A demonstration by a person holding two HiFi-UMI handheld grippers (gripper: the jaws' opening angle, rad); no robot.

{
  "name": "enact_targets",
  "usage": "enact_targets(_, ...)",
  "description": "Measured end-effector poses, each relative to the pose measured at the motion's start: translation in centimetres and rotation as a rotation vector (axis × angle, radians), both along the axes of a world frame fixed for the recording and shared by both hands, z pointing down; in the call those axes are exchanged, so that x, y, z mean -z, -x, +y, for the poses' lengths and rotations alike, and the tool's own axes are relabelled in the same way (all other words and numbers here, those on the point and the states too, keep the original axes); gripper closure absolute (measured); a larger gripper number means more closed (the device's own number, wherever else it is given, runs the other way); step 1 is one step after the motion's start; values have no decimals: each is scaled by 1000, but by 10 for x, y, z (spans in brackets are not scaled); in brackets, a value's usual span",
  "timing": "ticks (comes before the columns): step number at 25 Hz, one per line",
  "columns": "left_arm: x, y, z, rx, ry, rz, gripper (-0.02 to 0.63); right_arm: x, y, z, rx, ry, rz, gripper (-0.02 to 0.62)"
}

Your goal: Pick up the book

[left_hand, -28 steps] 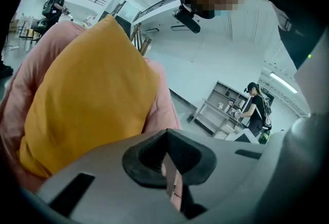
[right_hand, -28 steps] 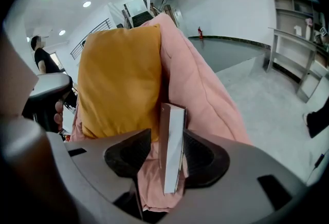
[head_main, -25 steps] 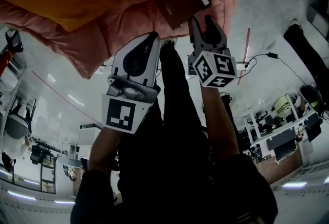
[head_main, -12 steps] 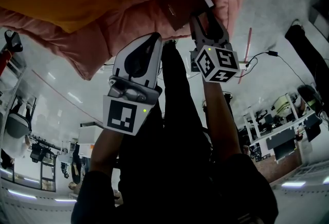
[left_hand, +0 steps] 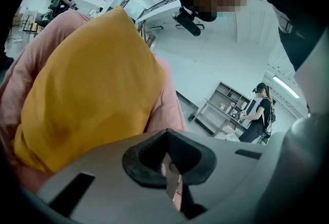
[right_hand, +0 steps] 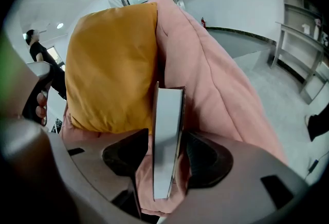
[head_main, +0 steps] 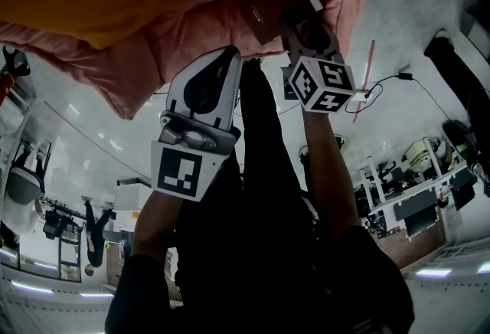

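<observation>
**Thin dark-covered book (right_hand: pixel 168 110) with white page edge sits between open right tongs**

The book is on the puffy pink quilt (right_hand: pixel 221 89), just beside the orange-yellow pillow (right_hand: pixel 110 74), with its page edge towards the right gripper view. The right tongs (right_hand: pixel 168 156) straddle the book. Their jaws have just been opening and are wide apart, with a gap showing at one pad, so there is no squeeze. The left tongs (left_hand: pixel 167 159) are closed with nothing in them, and hang near the pillow.

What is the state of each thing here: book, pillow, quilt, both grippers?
Book: closed, on the pink quilt, not gripped.
Right gripper: open; jaws have just been opening, book between them.
Left gripper: shut, nothing held.
Orange pillow: resting on the pink quilt.
</observation>
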State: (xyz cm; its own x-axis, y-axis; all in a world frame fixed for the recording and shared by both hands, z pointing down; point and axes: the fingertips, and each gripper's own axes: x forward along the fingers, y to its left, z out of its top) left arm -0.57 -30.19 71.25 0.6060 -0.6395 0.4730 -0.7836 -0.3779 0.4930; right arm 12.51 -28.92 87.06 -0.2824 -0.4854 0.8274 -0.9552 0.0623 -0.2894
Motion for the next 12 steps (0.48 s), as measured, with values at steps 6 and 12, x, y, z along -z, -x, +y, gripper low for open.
enact_targets(6,3,-3,3,3,2,4,598,0,-7,1,-32,-2,2,387)
enact_targets(12,5,-2,4,1,-7,2,598,5,-7,3,-47,2,3,422)
